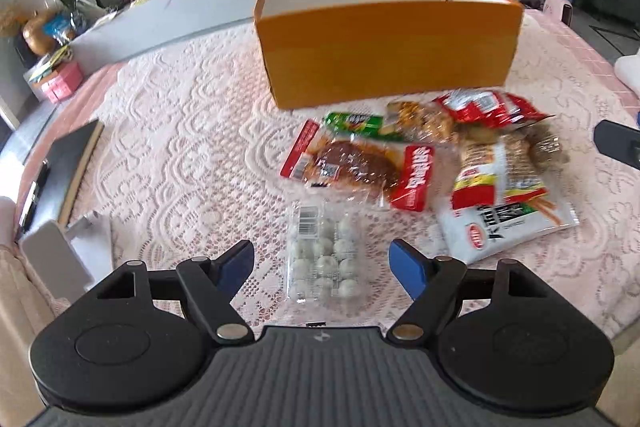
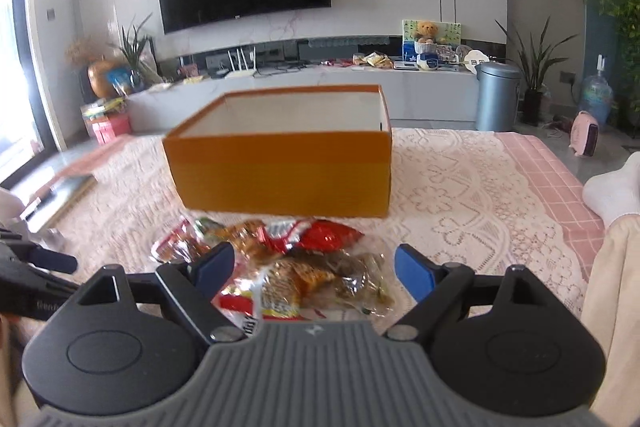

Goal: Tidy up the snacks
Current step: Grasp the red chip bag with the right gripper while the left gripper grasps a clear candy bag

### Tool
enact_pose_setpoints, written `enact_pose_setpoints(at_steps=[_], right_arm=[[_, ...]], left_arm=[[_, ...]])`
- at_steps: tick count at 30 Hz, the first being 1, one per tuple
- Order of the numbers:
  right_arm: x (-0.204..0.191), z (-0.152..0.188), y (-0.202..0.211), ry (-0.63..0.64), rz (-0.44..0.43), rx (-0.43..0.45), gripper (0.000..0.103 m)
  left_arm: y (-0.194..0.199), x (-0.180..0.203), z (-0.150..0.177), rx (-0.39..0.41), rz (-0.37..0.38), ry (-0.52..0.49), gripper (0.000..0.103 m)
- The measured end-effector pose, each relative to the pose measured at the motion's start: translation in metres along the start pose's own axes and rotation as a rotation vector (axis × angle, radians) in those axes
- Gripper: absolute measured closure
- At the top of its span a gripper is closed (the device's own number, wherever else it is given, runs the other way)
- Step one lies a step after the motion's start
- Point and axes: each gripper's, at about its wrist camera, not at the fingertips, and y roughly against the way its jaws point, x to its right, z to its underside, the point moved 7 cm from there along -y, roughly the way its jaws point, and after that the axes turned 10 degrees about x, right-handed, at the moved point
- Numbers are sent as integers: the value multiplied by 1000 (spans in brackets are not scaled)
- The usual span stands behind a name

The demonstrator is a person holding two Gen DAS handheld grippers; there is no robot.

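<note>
An open orange box with a white inside stands on the lace cloth, and a heap of snack packs lies in front of it. My left gripper is open, low over a clear pack of white round sweets that lies between its blue pads, untouched. Beyond it lie a bread pack with red ends, a green pack, a red pack and a white-and-red pack. My right gripper is open above a clear pack of brown snacks, with the red pack and the box behind.
A dark notebook and a white device lie at the table's left edge. A person's socked foot and cream clothing are at the right. Bare lace cloth spreads right of the box.
</note>
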Motion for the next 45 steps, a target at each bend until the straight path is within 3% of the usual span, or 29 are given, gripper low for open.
enact_pose_setpoints(at_steps=[16, 22, 26, 28, 36, 41, 45], right_arm=[[-12, 26, -42, 92, -10, -14, 13], [-21, 29, -62, 113, -18, -30, 12], [-24, 29, -75, 114, -18, -43, 6], [-23, 26, -81, 109, -9, -43, 6], [-10, 15, -114, -63, 32, -98, 6], [-2, 16, -136, -162, 64, -166, 7], [1, 19, -144, -201, 55, -187, 17]], left_arm=[[-46, -4, 20, -18, 69, 46, 13], [-52, -4, 21, -27, 87, 51, 19], [-52, -4, 17, -14, 102, 59, 35], [-53, -5, 15, -5, 96, 70, 37], [-40, -10, -10, 82, 102, 119, 39], [-43, -12, -20, 90, 102, 143, 39], [-46, -11, -20, 86, 100, 138, 39]])
